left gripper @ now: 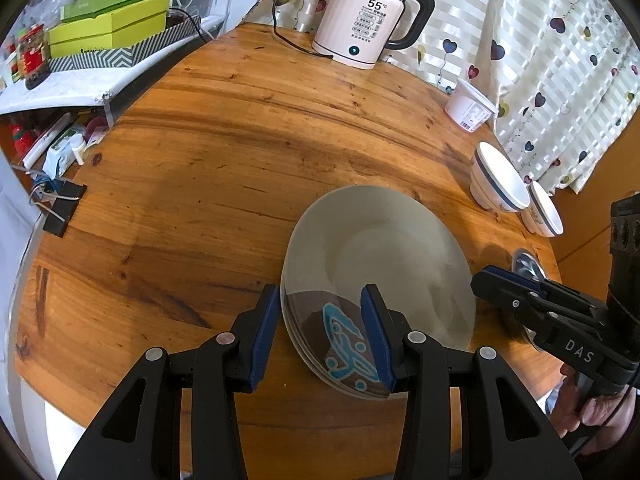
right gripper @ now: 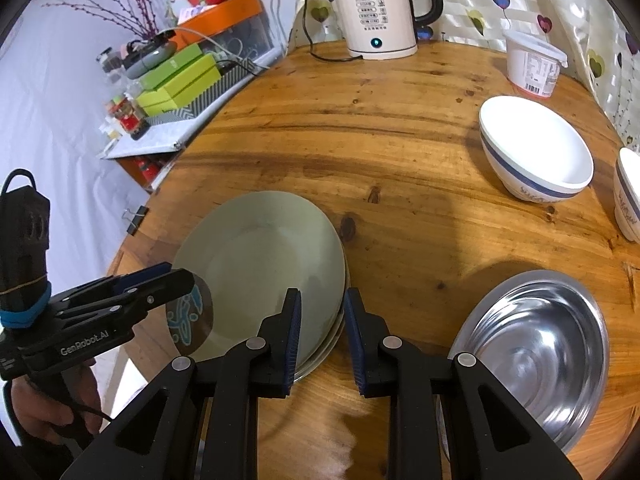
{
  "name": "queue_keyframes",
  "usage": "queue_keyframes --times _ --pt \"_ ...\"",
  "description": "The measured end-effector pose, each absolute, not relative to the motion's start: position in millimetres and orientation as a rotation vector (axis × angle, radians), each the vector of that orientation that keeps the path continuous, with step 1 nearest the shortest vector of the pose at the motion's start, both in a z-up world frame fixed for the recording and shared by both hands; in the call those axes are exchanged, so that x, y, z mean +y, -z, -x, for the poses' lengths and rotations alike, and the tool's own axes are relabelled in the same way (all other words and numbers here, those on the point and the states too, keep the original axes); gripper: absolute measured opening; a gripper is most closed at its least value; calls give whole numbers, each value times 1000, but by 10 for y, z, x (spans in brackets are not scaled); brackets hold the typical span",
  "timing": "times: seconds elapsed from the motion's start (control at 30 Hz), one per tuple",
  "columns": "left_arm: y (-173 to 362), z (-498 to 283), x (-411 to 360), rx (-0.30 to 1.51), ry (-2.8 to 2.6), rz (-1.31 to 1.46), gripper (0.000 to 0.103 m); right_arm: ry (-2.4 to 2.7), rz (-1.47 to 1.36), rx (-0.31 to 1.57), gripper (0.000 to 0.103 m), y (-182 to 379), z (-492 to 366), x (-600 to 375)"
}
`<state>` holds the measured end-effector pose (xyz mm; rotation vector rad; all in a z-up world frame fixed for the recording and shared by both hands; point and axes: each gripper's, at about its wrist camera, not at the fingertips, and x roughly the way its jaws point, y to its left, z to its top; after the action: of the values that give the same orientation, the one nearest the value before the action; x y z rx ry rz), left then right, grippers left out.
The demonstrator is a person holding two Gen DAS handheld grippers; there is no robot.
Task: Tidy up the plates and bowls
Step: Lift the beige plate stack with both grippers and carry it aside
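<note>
A stack of plates, white plate (left gripper: 380,256) on top, lies near the round wooden table's front edge; it also shows in the right wrist view (right gripper: 264,256). My left gripper (left gripper: 320,330) is open, its fingers straddling the stack's near-left rim. My right gripper (right gripper: 322,340) is open, its jaws straddling the stack's right rim. Two white bowls with blue bands (right gripper: 536,152) (right gripper: 628,196) stand at the right. A steel bowl (right gripper: 536,356) sits at the front right.
A white electric kettle (right gripper: 380,8) with its cord stands at the table's back. A white tub (right gripper: 532,64) stands by the heart-print curtain. A shelf with green boxes (left gripper: 108,24) lies left of the table. A binder clip (left gripper: 60,208) grips the left edge.
</note>
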<state>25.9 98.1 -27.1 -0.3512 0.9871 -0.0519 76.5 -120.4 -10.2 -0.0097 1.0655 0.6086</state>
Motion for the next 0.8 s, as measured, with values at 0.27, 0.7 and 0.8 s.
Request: queue_keyframes --times 0.27,0.7,0.8 --pt "79 -159 923 934 43 322 43 -623 13 1037 22 2 -689 -1279" --pt "-56 -151 696 910 67 267 43 -678 26 989 23 -193 -558 -1321" --pt "-68 -155 640 909 78 254 43 -684 26 986 23 -213 -538 -1343"
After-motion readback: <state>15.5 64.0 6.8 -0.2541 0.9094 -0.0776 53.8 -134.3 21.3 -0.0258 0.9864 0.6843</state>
